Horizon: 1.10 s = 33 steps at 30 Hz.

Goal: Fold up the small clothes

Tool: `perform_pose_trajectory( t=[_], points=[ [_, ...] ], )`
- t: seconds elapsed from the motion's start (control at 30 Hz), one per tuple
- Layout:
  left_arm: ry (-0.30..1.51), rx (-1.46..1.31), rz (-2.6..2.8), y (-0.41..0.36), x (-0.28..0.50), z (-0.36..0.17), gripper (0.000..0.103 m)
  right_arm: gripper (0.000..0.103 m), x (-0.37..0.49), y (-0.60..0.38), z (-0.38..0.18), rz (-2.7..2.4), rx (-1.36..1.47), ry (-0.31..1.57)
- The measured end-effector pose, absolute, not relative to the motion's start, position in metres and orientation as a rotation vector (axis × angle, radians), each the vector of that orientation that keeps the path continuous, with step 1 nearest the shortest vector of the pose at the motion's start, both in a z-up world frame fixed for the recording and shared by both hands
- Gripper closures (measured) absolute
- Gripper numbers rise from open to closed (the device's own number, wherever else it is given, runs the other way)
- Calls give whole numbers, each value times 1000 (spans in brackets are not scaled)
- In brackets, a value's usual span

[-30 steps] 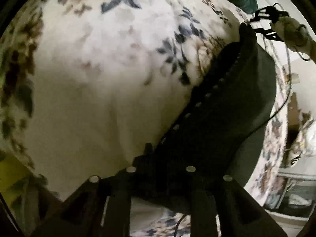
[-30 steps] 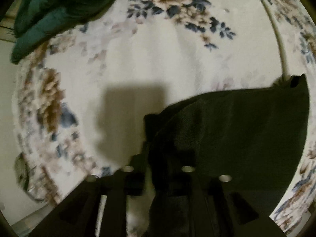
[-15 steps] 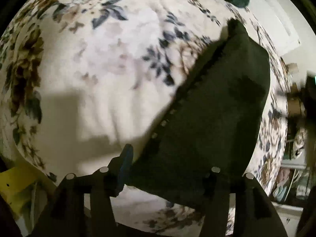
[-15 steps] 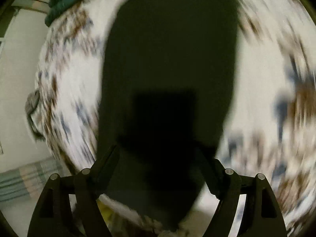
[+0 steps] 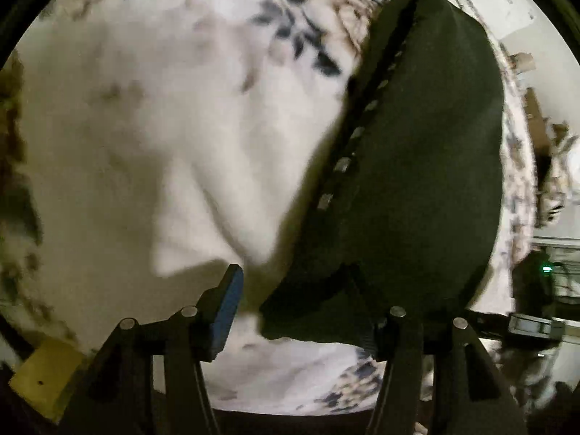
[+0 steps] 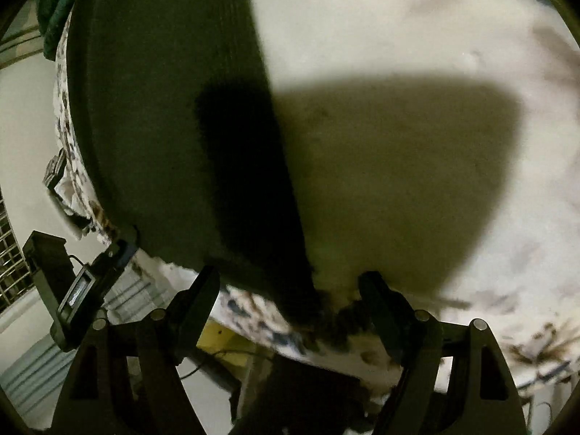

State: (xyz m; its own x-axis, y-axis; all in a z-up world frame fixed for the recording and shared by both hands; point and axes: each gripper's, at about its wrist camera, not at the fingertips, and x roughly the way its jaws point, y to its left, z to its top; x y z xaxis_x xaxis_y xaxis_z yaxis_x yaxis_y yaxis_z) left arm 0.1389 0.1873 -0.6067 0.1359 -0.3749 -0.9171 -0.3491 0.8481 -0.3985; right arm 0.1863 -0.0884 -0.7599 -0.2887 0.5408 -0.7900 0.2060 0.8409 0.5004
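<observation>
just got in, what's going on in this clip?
A person with a handheld gripper in each hand is folding a small dark garment on a floral bedsheet. The garment lies flat on the sheet, a row of small pale studs along one edge. Both the left gripper and the right gripper are open and hover at the garment's near edge, holding nothing. A green cloth sits at the far end of the bed.
</observation>
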Motion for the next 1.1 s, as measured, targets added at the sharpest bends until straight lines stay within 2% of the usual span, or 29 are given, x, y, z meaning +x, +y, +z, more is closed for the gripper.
perform_pose_trajectory(
  t=[0.17, 0.3, 0.5, 0.53, 0.57, 0.6, 0.8, 0.9, 1.1],
  points=[
    [1487, -676, -125, 191, 152, -626, 48, 23, 176, -100, -758, 311, 675, 1814],
    [1487, -663, -172, 193, 153, -623, 47, 37, 163, -110, -763, 326, 782, 1834],
    [1474, -695, -230, 192, 150, -624, 48, 38, 168, -111, -774, 308, 847, 1812],
    [1469, -693, -233, 193, 149, -623, 58, 53, 166, -110, -772, 313, 857, 1798],
    [1464, -682, -234, 194, 149, -620, 70, 64, 165, -110, -769, 323, 865, 1779],
    [1462, -675, -237, 194, 146, -619, 89, 74, 163, -110, -769, 325, 871, 1770],
    [1446, -690, -235, 193, 142, -617, 93, 73, 158, -109, -772, 288, 895, 1704],
    [1438, -681, -236, 191, 142, -611, 95, 88, 155, -112, -768, 273, 907, 1677],
    [1392, -716, -238, 189, 137, -578, 97, 91, 146, -123, -741, 260, 953, 1635]
  ],
)
